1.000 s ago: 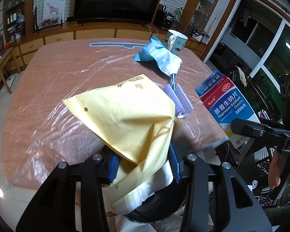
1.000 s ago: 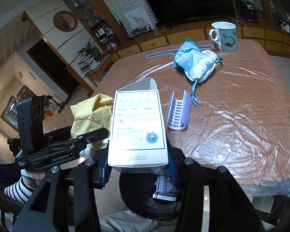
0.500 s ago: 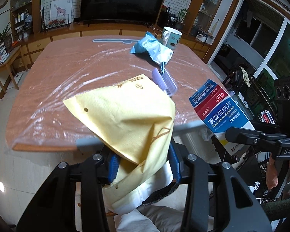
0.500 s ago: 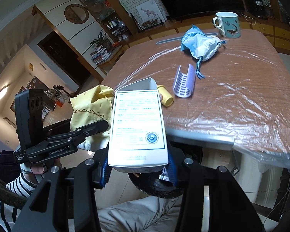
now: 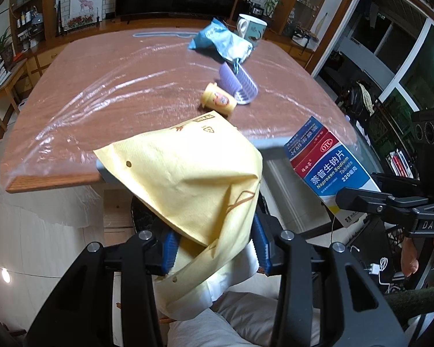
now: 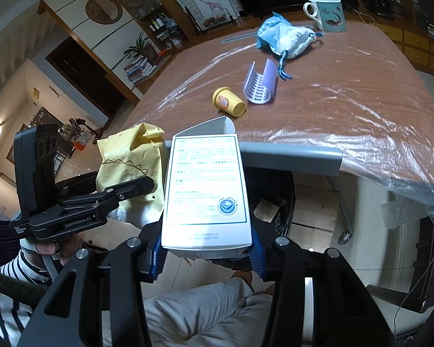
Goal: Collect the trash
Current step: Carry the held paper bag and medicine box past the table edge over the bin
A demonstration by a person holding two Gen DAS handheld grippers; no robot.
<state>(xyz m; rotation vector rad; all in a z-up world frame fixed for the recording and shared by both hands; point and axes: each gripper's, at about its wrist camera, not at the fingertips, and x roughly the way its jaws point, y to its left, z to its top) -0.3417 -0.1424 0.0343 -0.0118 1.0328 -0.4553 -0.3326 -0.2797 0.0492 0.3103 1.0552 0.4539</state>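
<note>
Trash is held off the table's near edge: a yellow bag pinched between the left gripper's fingers, a pill box clamped between the right gripper's, with what looks like a dark bin beneath both fingertips.

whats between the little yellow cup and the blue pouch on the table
A purple ribbed clip lies between the yellow cup and blue pouch, clearest in the right wrist view.

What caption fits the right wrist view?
Right gripper holds a white medicine box above a dark bin beside the table.
</note>
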